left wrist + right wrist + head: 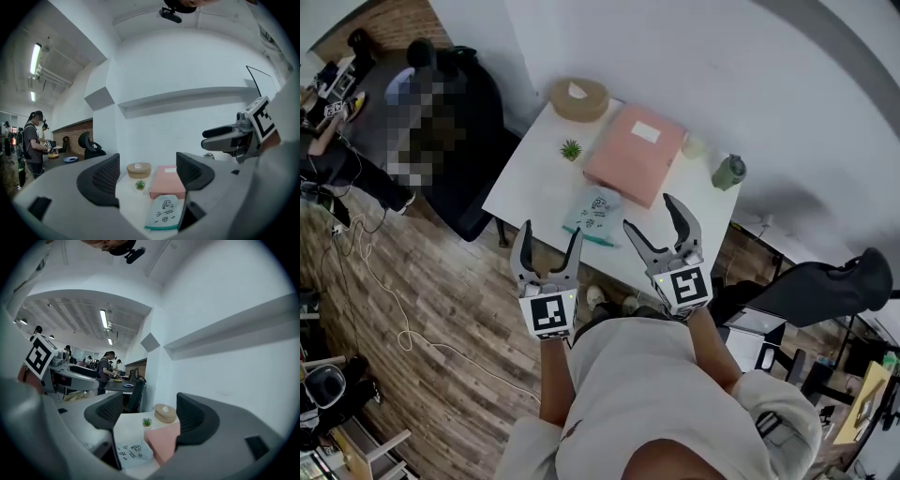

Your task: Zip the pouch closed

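Note:
The pale blue pouch (pixel 595 214), printed with small drawings and edged by a teal zipper, lies flat near the front edge of the white table (pixel 525 187). Both grippers hover well above and in front of it, touching nothing. My left gripper (pixel 551 230) is open and empty. My right gripper (pixel 649 212) is open and empty too. Between the left gripper's (pixel 146 174) pads the pouch (pixel 164 212) shows far below. The right gripper view looks past its own gripper (pixel 149 411) at the pouch (pixel 131 451) low on the table.
A pink box (pixel 635 155) lies just behind the pouch. A round tan container (pixel 578 98), a tiny potted plant (pixel 571 149) and a green bottle (pixel 728 172) stand further back. A black office chair (pixel 478 122) stands left of the table, over wooden floor with cables.

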Available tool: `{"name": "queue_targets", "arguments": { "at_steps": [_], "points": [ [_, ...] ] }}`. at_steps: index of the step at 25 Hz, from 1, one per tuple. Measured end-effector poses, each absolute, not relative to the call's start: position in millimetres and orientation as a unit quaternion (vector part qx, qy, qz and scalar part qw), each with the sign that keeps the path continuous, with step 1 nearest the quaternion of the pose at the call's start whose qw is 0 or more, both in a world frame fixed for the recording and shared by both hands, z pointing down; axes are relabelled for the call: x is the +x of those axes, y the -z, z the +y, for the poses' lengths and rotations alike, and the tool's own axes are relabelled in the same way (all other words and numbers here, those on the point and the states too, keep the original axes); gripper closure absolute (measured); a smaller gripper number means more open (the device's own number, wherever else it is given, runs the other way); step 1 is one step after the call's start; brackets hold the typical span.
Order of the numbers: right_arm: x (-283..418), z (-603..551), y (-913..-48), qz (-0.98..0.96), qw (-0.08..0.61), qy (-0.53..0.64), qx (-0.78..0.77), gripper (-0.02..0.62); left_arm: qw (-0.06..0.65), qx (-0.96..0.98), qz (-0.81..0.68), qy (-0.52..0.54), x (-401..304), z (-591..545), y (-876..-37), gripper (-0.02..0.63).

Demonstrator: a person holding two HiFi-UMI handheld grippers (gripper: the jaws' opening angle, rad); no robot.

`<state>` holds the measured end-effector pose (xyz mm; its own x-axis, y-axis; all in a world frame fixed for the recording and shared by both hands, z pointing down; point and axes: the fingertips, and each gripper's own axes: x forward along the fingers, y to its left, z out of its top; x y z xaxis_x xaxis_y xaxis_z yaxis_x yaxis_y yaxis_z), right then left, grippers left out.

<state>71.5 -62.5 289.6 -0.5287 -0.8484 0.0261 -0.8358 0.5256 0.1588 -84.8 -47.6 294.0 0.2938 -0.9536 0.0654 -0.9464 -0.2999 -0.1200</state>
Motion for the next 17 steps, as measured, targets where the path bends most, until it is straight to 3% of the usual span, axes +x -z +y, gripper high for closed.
{"name": "queue_targets", "arguments": {
  "at_steps": [17],
  "points": [
    [113.6,-18.6,-250.7,-0.888,0.008,0.075,0.454,0.245,0.069,-0.77,0.63,0.08,-38.4,7.5,-250.6,0.227]
  ]
}}
